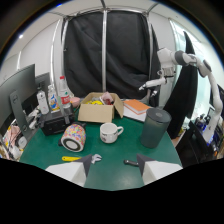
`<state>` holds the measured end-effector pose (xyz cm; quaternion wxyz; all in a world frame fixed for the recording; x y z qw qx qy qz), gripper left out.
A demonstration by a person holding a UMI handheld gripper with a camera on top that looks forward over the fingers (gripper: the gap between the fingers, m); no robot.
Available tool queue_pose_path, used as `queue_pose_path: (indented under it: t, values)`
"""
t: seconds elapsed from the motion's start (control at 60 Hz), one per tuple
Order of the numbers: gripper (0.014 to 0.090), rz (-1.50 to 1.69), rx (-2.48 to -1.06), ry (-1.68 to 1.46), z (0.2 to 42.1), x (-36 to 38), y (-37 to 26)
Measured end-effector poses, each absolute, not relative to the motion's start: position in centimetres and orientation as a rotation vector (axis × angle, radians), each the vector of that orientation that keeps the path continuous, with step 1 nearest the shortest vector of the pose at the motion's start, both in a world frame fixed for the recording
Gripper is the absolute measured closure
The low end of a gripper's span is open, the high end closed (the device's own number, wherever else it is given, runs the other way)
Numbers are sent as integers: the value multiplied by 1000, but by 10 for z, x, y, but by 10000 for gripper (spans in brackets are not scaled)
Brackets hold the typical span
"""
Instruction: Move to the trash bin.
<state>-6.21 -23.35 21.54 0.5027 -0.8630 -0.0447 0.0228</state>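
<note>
Gripper view, looking fwd along the fingers: gripper (114, 166) is spread wide w/ nothing between its two white fingertips (82, 165), hovering over the near edge of the green table (117, 150). Just ahead of the left finger lies a yellow-handled tool (71, 158) w/ a metal wrench-like head (95, 158) touching or nearly touching that fingertip; just ahead of the right finger, a small dark object (131, 162), too small to ID. Beyond, mid-table: a white mug (109, 132), upright, handle to the right, and left of it a multicolour-patterned cylinder (74, 137) lying on its side, open end facing the gripper. Trash bin (154, 127), dark grey, upright w/ lid on, stands near the table's right edge, ahead and right of the right finger, well apart from it. Behind the mug, an open cardboard box (100, 109) w/ yellow and pink items inside; right of it an orange book (136, 106) on white paper, toward the far right corner. Far left corner: bottles (64, 95), a black box (56, 122), a monitor (20, 97) at the left edge. Black curtain (107, 52) behind the table; a white robot arm (172, 62) reaches in from the right, past the far edge.
</note>
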Motion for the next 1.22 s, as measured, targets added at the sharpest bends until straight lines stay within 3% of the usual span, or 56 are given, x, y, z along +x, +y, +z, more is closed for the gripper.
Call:
queue_pose_path:
  t: [0.383, 0.617, 0.883, 1.217]
  values:
    - [189, -29, -2152, -21, 184, 12, -276]
    - [188, -105, -2136, -19, 174, 80, -210]
    - [186, -77, -2141, -52, 152, 111, -118]
    - [188, -21, -2177, -61, 132, 112, -91]
